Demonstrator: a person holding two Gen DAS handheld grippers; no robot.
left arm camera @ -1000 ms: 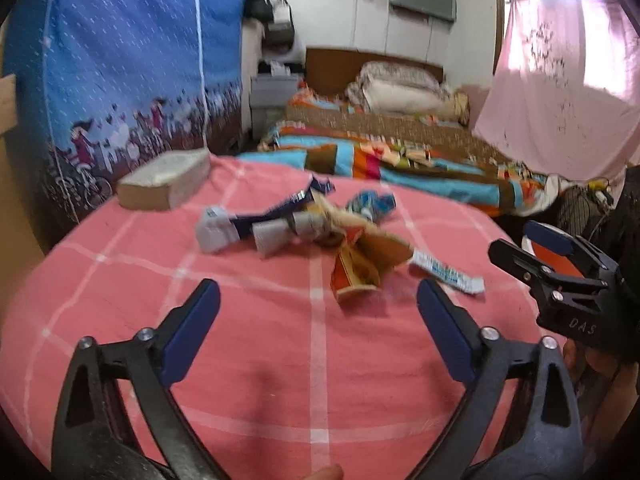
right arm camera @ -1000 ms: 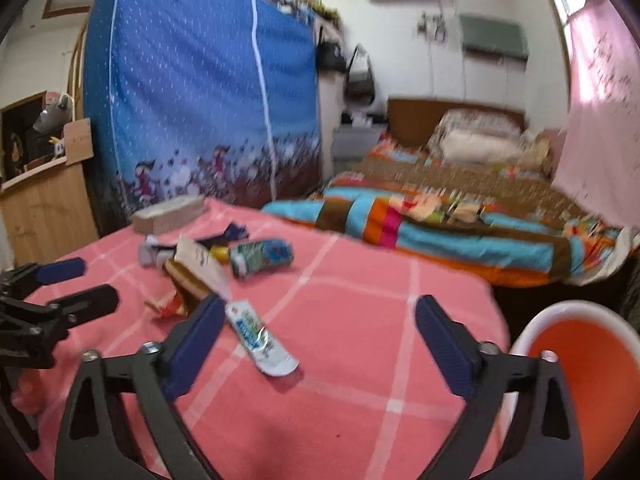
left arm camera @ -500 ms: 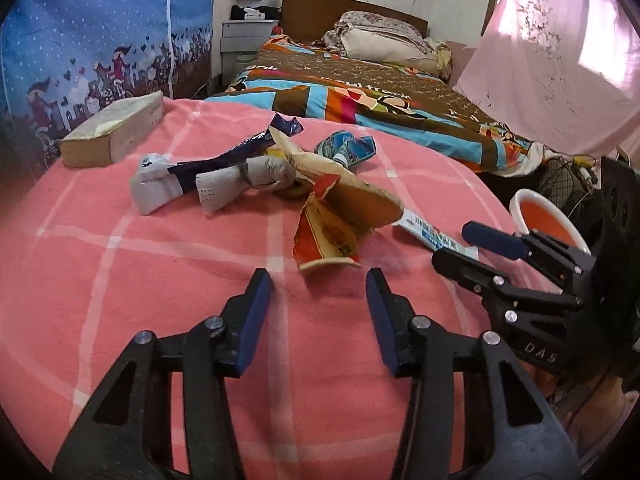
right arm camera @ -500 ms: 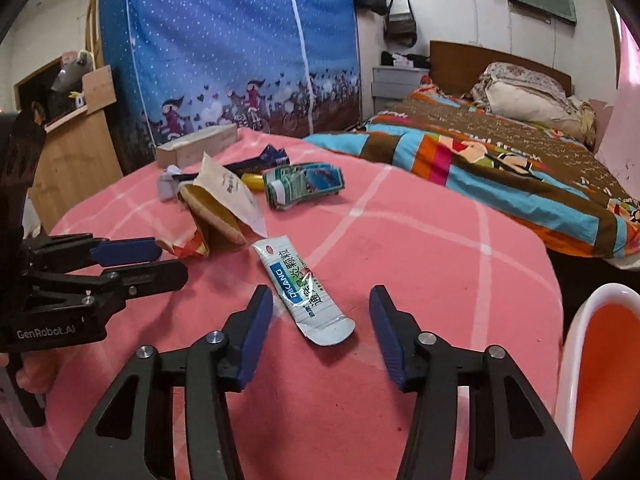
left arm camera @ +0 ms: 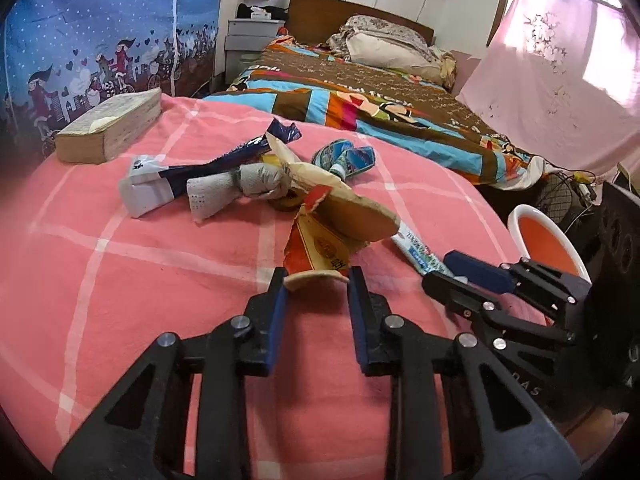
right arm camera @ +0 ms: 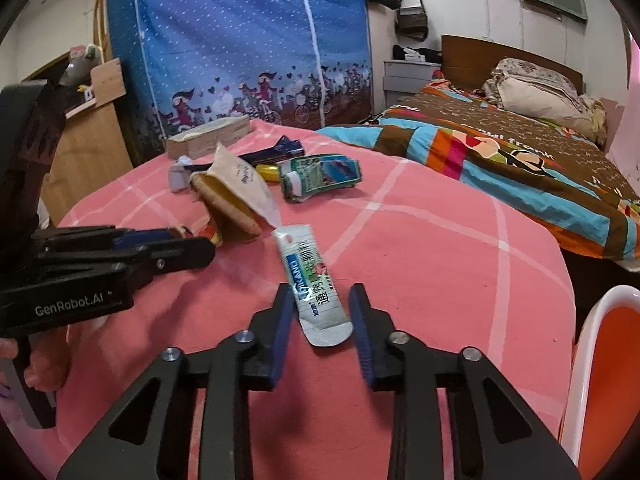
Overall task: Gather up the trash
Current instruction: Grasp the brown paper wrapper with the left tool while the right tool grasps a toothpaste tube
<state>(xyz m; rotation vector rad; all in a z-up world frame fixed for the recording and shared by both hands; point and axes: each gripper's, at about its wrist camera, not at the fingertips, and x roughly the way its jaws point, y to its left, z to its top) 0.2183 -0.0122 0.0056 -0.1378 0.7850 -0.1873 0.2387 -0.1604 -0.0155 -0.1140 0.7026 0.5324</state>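
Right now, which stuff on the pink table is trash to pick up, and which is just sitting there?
Trash to collect: paper bag, flat tube, green wrapper, dark wrapper, crumpled tissue.
Just sitting there: book, bed, blue curtain.

Wrappers [left arm camera: 332, 236] on table [left arm camera: 140, 280]; book [left arm camera: 110, 126] behind

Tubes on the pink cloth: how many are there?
2. A white tube lies between the right gripper's closing jaws; a green tube lies farther back. Others may be hidden.

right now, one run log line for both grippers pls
left gripper: closing, paper wrapper between jaws | right gripper: closing, flat tube between jaws | bin: nothing dropped yet
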